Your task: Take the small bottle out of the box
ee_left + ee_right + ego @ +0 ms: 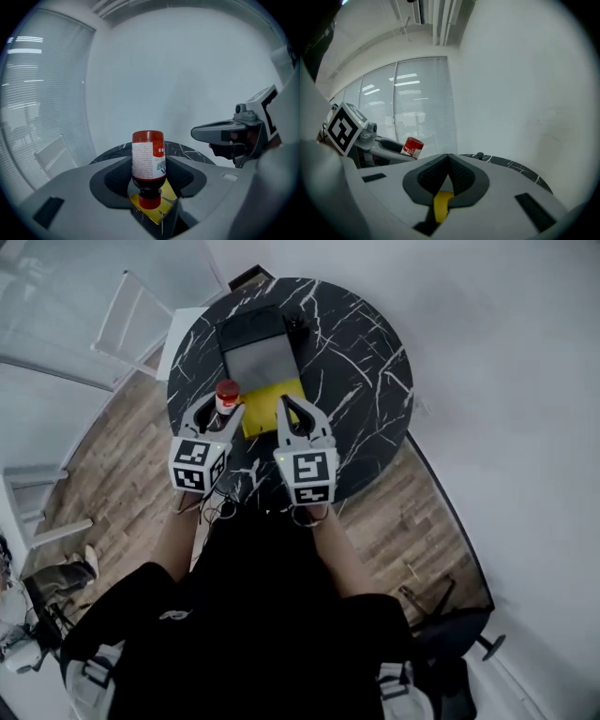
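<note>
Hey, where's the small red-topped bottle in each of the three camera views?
Head view: small bottle upper left of centre, between the left gripper's jaws.
Left gripper view: low centre, clamped between the jaws.
Right gripper view: left of centre, held by the left gripper.
Shared landmark: black marbled table.

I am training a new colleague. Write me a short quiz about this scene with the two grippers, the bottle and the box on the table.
1. Which gripper holds the small red-capped bottle with a white label? A. left B. right C. neither
2. True or false: the right gripper has its jaws wide apart.
3. Fill in: on the round black marble-patterned table, the flat thing between the dark box and the grippers is coloured ____.
Key: 1 A, the left gripper; 2 false, they are together; 3 yellow.
</note>
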`<state>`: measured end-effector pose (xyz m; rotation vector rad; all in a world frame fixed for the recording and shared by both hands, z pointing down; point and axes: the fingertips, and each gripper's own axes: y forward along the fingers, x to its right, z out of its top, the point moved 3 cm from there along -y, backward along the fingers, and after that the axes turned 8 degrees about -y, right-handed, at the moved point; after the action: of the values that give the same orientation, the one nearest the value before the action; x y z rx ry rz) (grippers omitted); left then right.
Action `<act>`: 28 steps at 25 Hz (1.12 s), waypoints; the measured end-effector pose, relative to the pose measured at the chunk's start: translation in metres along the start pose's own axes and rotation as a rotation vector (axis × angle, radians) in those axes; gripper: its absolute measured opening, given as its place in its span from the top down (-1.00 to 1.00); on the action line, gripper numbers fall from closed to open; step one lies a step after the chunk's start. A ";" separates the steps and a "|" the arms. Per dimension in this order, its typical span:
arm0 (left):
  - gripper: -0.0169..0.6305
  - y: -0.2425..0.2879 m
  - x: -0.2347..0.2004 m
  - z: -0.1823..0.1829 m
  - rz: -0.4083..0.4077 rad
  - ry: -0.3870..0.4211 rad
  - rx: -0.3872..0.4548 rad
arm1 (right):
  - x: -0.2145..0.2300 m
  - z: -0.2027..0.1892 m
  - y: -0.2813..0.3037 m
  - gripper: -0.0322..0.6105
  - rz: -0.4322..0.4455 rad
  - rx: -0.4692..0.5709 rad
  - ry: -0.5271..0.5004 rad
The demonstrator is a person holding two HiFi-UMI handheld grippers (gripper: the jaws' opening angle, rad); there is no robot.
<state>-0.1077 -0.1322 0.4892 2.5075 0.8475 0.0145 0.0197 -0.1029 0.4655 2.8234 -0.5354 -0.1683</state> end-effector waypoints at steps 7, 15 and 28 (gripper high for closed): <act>0.30 -0.040 0.000 0.031 0.086 -0.042 0.129 | -0.005 0.042 -0.008 0.91 0.023 0.089 -0.066; 0.30 -0.078 0.013 0.066 0.103 -0.053 0.250 | -0.007 0.084 -0.029 0.91 0.016 0.181 -0.092; 0.30 -0.115 0.016 0.129 0.075 -0.008 0.420 | -0.008 0.153 -0.043 0.91 -0.081 0.324 -0.177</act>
<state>-0.1396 -0.1015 0.3208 2.9262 0.8212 -0.1648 0.0027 -0.0975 0.3078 3.1682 -0.5273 -0.3828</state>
